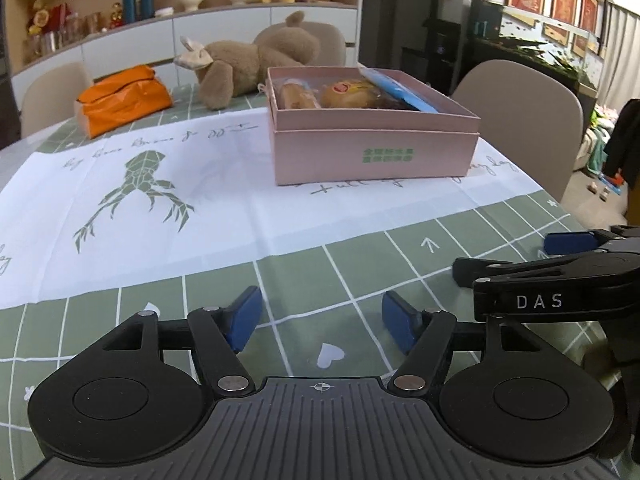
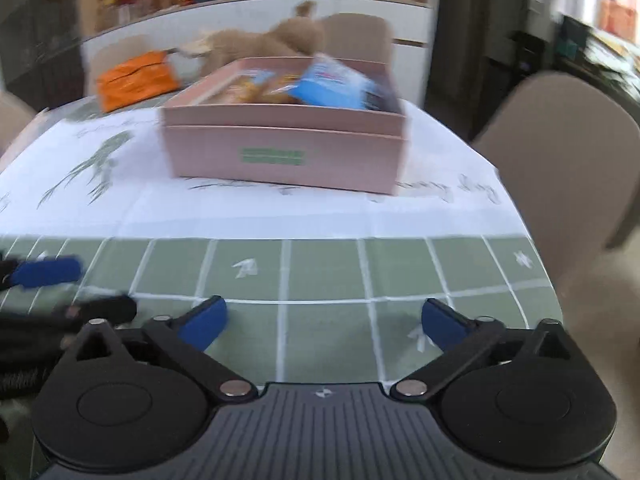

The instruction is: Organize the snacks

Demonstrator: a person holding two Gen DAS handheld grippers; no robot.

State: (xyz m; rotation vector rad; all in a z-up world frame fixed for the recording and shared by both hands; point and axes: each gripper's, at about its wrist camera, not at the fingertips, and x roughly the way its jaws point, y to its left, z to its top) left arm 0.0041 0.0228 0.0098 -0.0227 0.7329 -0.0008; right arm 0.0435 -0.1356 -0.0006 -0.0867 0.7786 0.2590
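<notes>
A pink box (image 1: pixel 372 148) (image 2: pixel 288 152) stands on the white runner of the table. Inside it lie wrapped bread snacks (image 1: pixel 348 94) and a blue packet (image 1: pixel 400 90) (image 2: pixel 332 84) leaning against its right wall. My left gripper (image 1: pixel 322 322) hovers low over the green checked cloth, well in front of the box, open with nothing between its blue pads. My right gripper (image 2: pixel 324 322) is likewise open and empty over the cloth near the table's front edge. In the left wrist view the right gripper's fingers (image 1: pixel 568 242) reach in from the right; in the right wrist view the left gripper's fingers (image 2: pixel 48 272) show at the left.
An orange bag (image 1: pixel 124 98) (image 2: pixel 136 78) and a brown plush toy (image 1: pixel 248 60) (image 2: pixel 260 46) lie at the far side of the table. Beige chairs (image 1: pixel 524 120) (image 2: pixel 560 160) stand around it. A shelf with ornaments runs along the back wall.
</notes>
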